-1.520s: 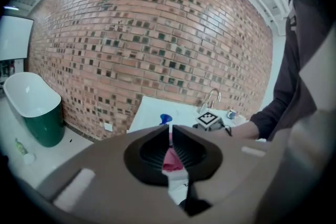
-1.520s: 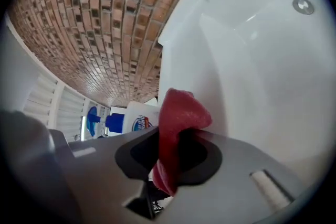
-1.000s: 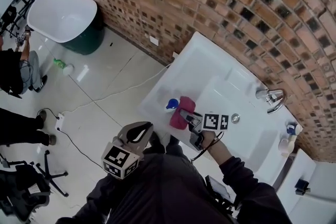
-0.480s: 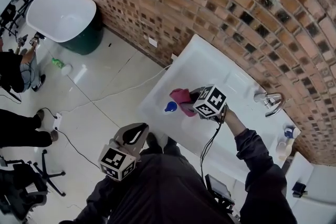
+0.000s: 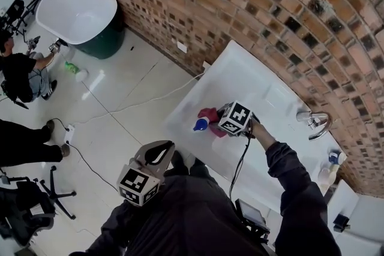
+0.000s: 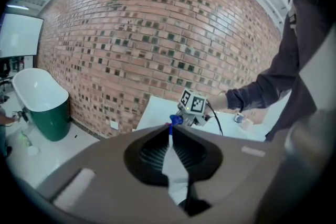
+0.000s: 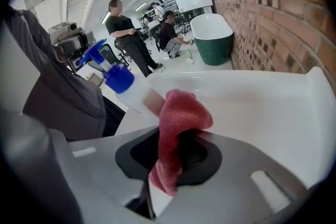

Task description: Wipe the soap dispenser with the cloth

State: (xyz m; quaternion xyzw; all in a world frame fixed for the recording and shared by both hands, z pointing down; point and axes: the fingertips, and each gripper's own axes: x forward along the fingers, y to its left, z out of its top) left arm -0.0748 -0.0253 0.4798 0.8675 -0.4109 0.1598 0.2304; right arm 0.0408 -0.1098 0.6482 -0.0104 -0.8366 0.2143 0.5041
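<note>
The soap dispenser (image 5: pixel 201 123), a white bottle with a blue pump, stands near the left end of the white counter (image 5: pixel 252 78). My right gripper (image 5: pixel 219 124) is shut on the pink cloth (image 5: pixel 211 115), which lies against the dispenser's right side. In the right gripper view the cloth (image 7: pixel 176 128) bulges out of the jaws, touching the bottle (image 7: pixel 137 96) below its blue pump (image 7: pixel 116 79). My left gripper (image 5: pixel 161 150) hangs shut and empty in front of the person's body, away from the counter. In the left gripper view its jaws are pressed together (image 6: pixel 170 136) and point at the dispenser's pump (image 6: pixel 176 119).
A chrome faucet (image 5: pixel 314 120) and a second small bottle (image 5: pixel 332 160) stand at the counter's right end. The brick wall (image 5: pixel 240 3) runs behind it. A white and green bathtub (image 5: pixel 81 15), a floor cable (image 5: pixel 120 111), seated people (image 5: pixel 21 75) and an office chair (image 5: pixel 36 201) are at the left.
The right gripper has rolled over and shifted toward the wall with the cloth, which stays against the dispenser. The left gripper has kept still.
</note>
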